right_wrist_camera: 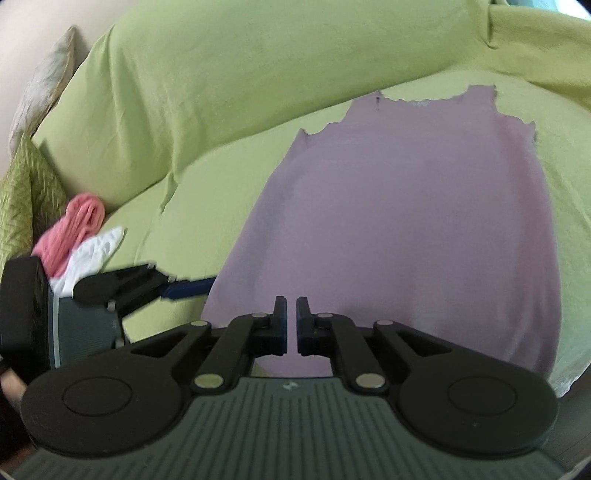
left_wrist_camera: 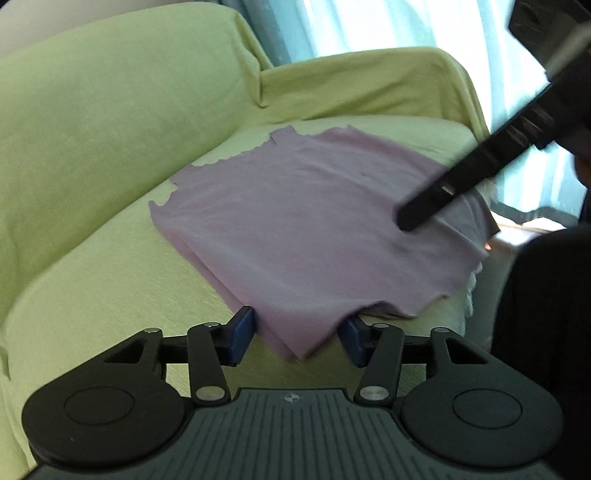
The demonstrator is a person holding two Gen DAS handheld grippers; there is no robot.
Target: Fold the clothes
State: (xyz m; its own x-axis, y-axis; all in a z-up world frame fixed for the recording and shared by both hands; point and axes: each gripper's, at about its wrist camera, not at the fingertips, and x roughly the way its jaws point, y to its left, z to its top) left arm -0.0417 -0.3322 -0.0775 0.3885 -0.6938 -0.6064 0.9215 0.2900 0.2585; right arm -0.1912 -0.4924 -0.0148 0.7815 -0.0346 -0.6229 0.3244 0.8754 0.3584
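Observation:
A lilac sleeveless top (left_wrist_camera: 306,221) lies flat on the green-covered sofa seat (left_wrist_camera: 110,288), folded lengthwise, its scalloped hem toward the backrest. My left gripper (left_wrist_camera: 297,338) is open at the top's near corner, and that corner lies between the blue pads (left_wrist_camera: 242,334). The right gripper (left_wrist_camera: 406,218) comes in from the upper right as a dark bar, its tip at the garment's right side. In the right wrist view the right gripper (right_wrist_camera: 291,321) hovers over the lilac top (right_wrist_camera: 406,221) with only a thin slit between its jaws and no cloth seen in them. The left gripper (right_wrist_camera: 192,287) reaches the top's left edge.
A pink garment (right_wrist_camera: 83,218) and a white one (right_wrist_camera: 98,247) lie bunched at the sofa's left end, by a green patterned cushion (right_wrist_camera: 22,199) and a pale cushion (right_wrist_camera: 40,88). The sofa armrest (left_wrist_camera: 369,88) and blue curtains (left_wrist_camera: 369,26) stand behind. A dark sleeve (left_wrist_camera: 539,332) is at right.

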